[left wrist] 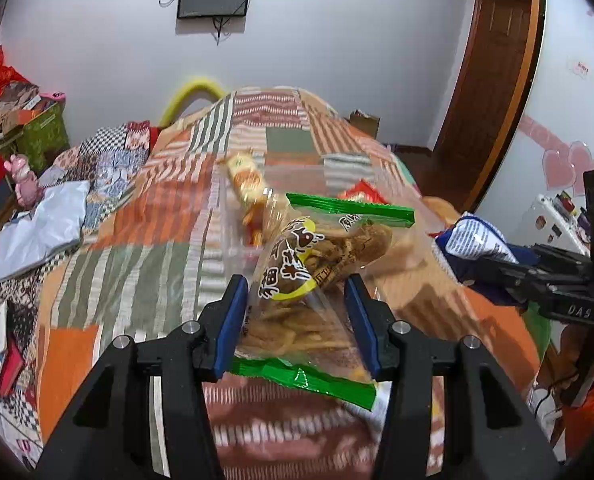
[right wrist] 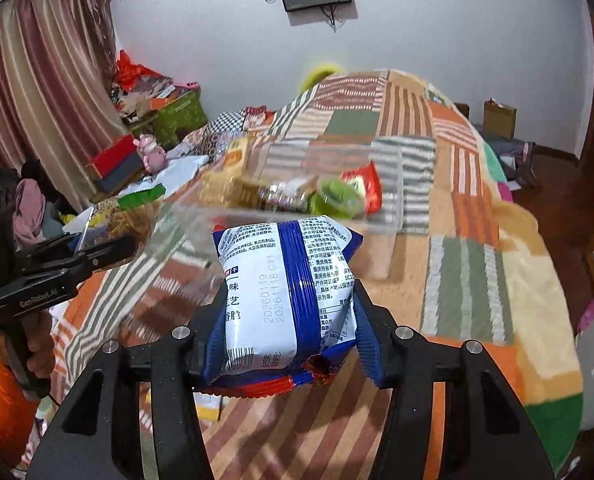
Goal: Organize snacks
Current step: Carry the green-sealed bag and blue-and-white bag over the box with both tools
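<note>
Left jaws: the left gripper point(left wrist: 297, 316) was clenched on a clear green-edged snack bag point(left wrist: 321, 276), its blue pads pressed into both sides.
Right jaws: the right gripper point(right wrist: 291, 320) was grasping a blue-and-white snack packet point(right wrist: 287, 292) across its middle.
Landmark: a clear plastic bin point(right wrist: 377, 216) sat on the patchwork bed cover point(right wrist: 477, 272), already holding several snacks.
Both loads: each hung on the near side of the bin, above the cover, not yet over its rim.
Doing it well: I judged it best to bring one bag over the bin at a time, lower it past the rim before letting go, and keep the two grippers from crossing.
Grip caution: the puffed packets could slip or crush, so a steady squeeze seemed wise.
Hard to see: the bin's walls and contents were blurred; free space inside could not be judged.
</note>
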`<action>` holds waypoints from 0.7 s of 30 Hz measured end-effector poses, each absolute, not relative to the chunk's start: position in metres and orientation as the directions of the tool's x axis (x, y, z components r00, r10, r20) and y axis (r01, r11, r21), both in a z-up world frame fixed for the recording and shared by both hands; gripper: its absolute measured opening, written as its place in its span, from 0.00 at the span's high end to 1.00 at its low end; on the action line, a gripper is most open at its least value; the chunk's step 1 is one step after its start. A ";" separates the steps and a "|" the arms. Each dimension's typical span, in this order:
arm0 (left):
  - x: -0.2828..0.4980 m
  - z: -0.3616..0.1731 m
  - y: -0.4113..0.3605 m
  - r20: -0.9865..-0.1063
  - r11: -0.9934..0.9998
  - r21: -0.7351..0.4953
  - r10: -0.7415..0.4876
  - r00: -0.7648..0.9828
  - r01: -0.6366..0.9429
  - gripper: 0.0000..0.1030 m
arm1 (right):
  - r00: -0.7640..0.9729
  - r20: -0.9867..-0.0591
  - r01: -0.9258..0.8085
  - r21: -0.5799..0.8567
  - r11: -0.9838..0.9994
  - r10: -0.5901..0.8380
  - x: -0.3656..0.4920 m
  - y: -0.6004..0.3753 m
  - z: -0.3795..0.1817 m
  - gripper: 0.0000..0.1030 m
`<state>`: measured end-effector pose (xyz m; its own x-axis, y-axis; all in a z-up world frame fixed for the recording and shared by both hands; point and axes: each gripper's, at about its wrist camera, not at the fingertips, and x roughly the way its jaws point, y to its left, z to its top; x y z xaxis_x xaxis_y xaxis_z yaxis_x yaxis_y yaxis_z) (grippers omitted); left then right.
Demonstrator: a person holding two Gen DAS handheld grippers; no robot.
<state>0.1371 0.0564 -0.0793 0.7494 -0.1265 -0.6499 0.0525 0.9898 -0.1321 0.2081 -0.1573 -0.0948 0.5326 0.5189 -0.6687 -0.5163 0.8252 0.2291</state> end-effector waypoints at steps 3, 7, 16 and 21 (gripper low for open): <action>0.154 -0.069 0.054 -0.633 0.990 -0.130 -0.128 0.764 0.059 0.52 | 0.549 -0.653 -0.519 0.223 0.825 0.522 0.218 -0.156 -0.088 0.51; 0.174 -0.060 0.052 -0.620 0.991 -0.121 -0.119 0.775 0.056 0.52 | 0.567 -0.637 -0.520 0.214 0.827 0.522 0.235 -0.151 -0.081 0.51; 0.222 -0.055 0.049 -0.619 0.992 -0.117 -0.118 0.777 0.057 0.52 | 0.574 -0.627 -0.521 0.216 0.826 0.526 0.274 -0.131 -0.078 0.51; 0.246 -0.061 0.049 -0.632 0.994 -0.098 -0.100 0.768 0.049 0.52 | 0.567 -0.636 -0.518 0.219 0.827 0.524 0.293 -0.120 -0.084 0.51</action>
